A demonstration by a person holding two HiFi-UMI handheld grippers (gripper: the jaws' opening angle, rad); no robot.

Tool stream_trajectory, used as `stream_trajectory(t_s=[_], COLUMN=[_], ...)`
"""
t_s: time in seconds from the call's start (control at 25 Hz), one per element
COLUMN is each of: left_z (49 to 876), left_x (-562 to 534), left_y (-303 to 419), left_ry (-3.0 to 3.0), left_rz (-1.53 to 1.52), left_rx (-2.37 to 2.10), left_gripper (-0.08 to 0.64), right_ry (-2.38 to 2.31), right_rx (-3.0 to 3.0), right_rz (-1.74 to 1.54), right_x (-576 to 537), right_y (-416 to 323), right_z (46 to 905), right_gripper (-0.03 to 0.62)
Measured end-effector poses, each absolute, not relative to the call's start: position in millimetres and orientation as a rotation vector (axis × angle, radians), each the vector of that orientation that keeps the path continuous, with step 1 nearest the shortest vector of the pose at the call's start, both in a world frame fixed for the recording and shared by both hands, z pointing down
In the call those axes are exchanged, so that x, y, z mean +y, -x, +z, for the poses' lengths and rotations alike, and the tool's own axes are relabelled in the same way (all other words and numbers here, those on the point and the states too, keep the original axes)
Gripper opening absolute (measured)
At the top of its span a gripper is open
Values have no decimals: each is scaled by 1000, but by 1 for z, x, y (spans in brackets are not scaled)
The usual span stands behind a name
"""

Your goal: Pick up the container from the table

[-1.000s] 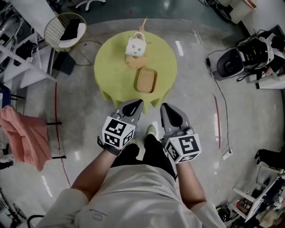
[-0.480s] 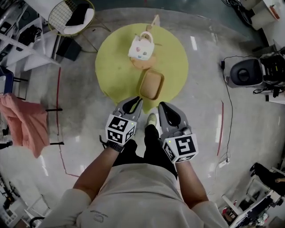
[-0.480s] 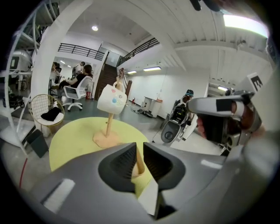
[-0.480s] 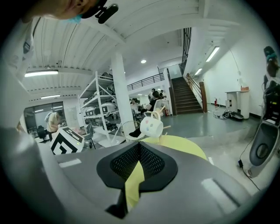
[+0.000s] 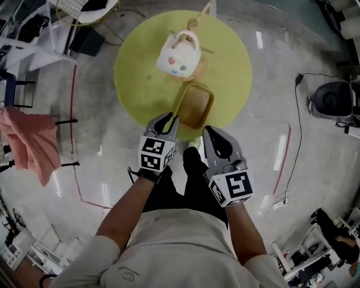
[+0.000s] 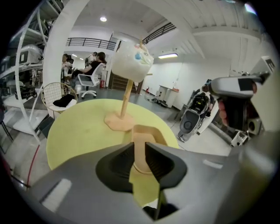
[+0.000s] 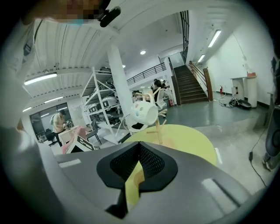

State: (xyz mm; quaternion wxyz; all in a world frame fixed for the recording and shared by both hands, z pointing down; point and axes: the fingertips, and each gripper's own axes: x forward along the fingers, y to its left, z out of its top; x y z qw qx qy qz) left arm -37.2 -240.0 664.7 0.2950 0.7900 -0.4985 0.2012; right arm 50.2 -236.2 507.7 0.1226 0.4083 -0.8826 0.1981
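A tan rectangular container [image 5: 194,106] lies near the front edge of a round yellow-green table [image 5: 140,79]. Behind it a white mug [image 5: 179,55] hangs on a wooden stand. My left gripper [image 5: 169,119] hovers over the table's near edge, just left of the container's near corner. Its jaws stand a little apart, and the container [image 6: 146,133] shows through the narrow gap of the left gripper [image 6: 139,146]. My right gripper [image 5: 211,134] is short of the table edge, apart from the container. The right gripper [image 7: 139,146] is shut and holds nothing; the mug [image 7: 144,111] shows beyond it.
A pink cloth [image 5: 31,143] hangs on a rack at the left, with white shelving [image 5: 22,48] behind it. A black machine [image 5: 334,101] with cables sits on the floor at the right. A wire chair [image 5: 84,5] stands beyond the table's far left.
The person has stepped toward the table. Both grippers have come forward; the left one has gone from short of the table to over its edge beside the container.
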Motion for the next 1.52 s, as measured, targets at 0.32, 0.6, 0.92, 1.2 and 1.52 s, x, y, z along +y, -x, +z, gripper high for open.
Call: stream_trajectory(t_s=[0.32, 0.6, 0.92, 1.2, 1.52], left_z=[718, 744, 751, 745, 709], left_x=[-250, -255, -262, -255, -238], left_y=[36, 29, 34, 38, 47], left_ry=[-2031, -2023, -2016, -2030, -2079], left_rz=[647, 685, 721, 751, 781], left_rx=[-1301, -1246, -1270, -1230, -1173], left_gripper=[52, 51, 31, 28, 29], right_ry=[-1175, -1182, -1213, -1261, -1358], right_rx=[-2556, -2546, -2523, -2519, -2521], right_rz=[640, 655, 670, 698, 725], right_x=[-253, -259, -258, -252, -241], right_y=[-54, -54, -59, -63, -68], right_z=[540, 552, 559, 553, 532], right_gripper=[11, 11, 11, 11, 11])
